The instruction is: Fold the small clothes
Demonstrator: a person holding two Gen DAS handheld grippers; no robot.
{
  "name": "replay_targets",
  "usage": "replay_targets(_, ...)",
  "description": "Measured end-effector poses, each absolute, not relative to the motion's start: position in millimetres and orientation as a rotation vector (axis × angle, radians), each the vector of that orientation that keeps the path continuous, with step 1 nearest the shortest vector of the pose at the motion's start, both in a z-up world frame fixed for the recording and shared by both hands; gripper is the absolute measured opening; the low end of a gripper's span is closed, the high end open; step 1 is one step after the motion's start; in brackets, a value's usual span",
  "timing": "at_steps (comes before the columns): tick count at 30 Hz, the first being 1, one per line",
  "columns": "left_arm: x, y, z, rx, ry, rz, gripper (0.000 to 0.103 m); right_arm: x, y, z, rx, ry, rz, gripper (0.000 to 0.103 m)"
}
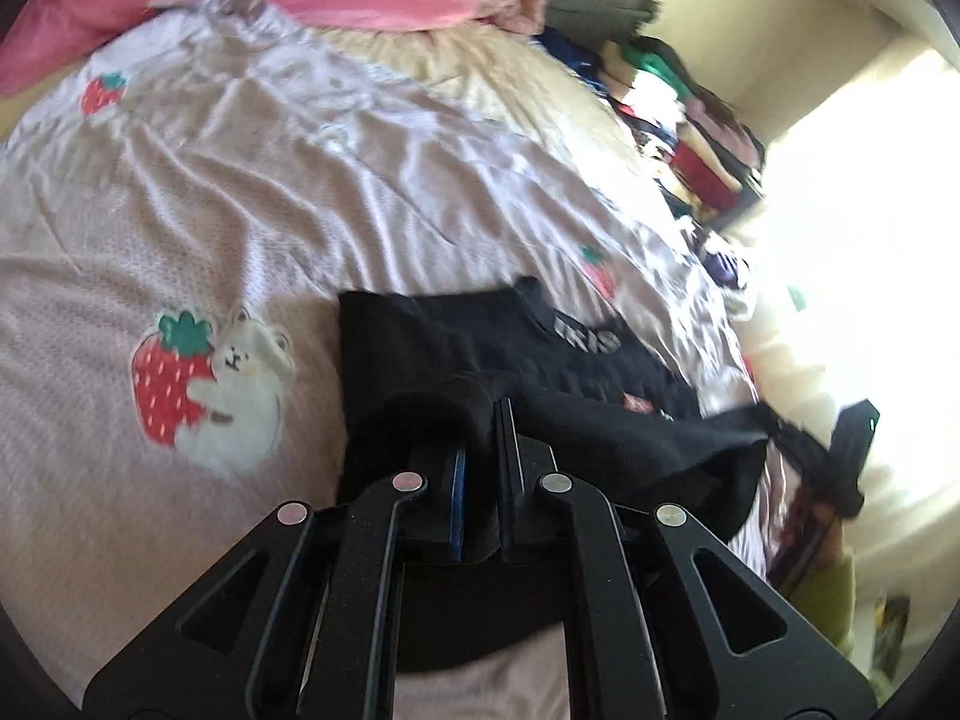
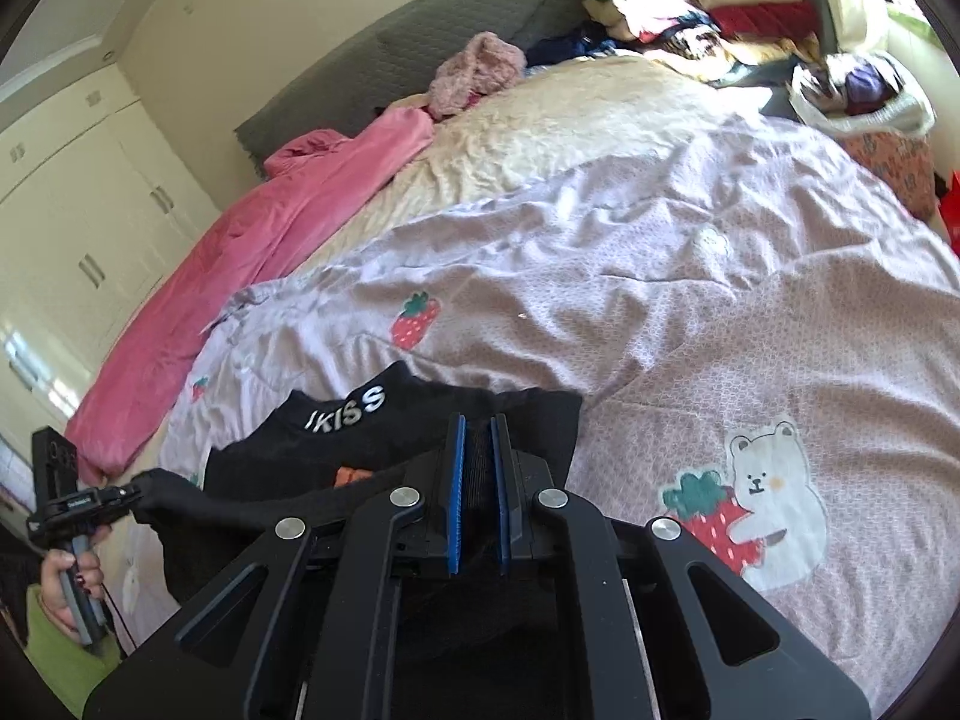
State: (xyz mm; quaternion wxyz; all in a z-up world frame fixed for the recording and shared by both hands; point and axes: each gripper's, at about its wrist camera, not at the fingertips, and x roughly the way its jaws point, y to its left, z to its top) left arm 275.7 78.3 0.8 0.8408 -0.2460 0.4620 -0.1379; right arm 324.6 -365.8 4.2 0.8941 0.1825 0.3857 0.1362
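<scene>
Between your tongs hangs a black garment (image 2: pixel 372 456) with white lettering and a small orange mark. Beyond it your lilac quilt (image 2: pixel 660 276) shows red strawberries with green tops and a white bear. Farther off lie a pink blanket (image 2: pixel 270 228) and a cream cover (image 2: pixel 558 120).

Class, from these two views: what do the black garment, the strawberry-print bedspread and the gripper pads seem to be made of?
Black garment: probably soft matte knit; it drapes limply.
Strawberry-print bedspread: likely thin woven cotton; fine creases, slight sheen.
Gripper pads: probably blue rubber or foam; matte strips on black plastic fingers.
</scene>
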Motion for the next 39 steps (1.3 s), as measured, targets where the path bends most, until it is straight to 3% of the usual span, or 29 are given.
replay_targets(10, 300.3, 93.7, -36.3, -0.63, 1.008, -0.239, 0.008, 351.6, -375.2, -17.7, 0.308, 0.849, 0.098, 0.012)
replay_targets(12, 294.7, 95.5, -28.5, -0.619, 0.984, -0.253, 0.014, 342.1, -376.1, -11.4, 0.282, 0.822, 0.116, 0.03)
replay_targets(15, 283.8, 104.8, -8.4, -0.595, 0.91, -0.245, 0.033, 322.2, -371.4, -4.7, 0.193, 0.807, 0.156, 0.039)
replay_targets(20, 270.4, 107.0, 9.0, -0.451, 0.896, -0.214, 0.033, 314.4, -347.1, -10.3, 0.006, 0.842, 0.187, 0.041)
replay_targets(26, 250.1, 93.0, -18.5, -0.238, 0.951, -0.207, 0.033, 333.3, -310.6, -20.4, -0.088, 0.853, 0.253, 0.058)
replay_targets(34, 279.2, 75.0, -43.1, -0.237, 0.983, -0.208, 0.038, 371.3, -290.9, -49.7, -0.082, 0.91, 0.229, 0.057)
replay_targets(35, 284.8, 73.3, -42.3, -0.242, 0.983, -0.205, 0.038, 374.2, -290.7, -52.1, -0.078, 0.912, 0.236, 0.049)
replay_targets(36, 288.9, 71.4, -41.3, -0.251, 0.984, -0.205, 0.038, 375.4, -290.6, -53.2, -0.084, 0.913, 0.24, 0.026)
replay_targets(37, 292.0, 69.3, -40.7, -0.254, 0.985, -0.206, 0.034, 376.2, -290.7, -53.6, -0.092, 0.916, 0.236, 0.019)
replay_targets(38, 295.9, 66.9, -41.5, -0.243, 0.99, -0.203, 0.028, 377.2, -293.1, -54.5, -0.09, 0.923, 0.23, 0.011)
replay_targets(39, 299.0, 64.7, -43.1, -0.225, 0.996, -0.193, 0.009, 378.2, -296.9, -54.9, -0.065, 0.93, 0.244, 0.01)
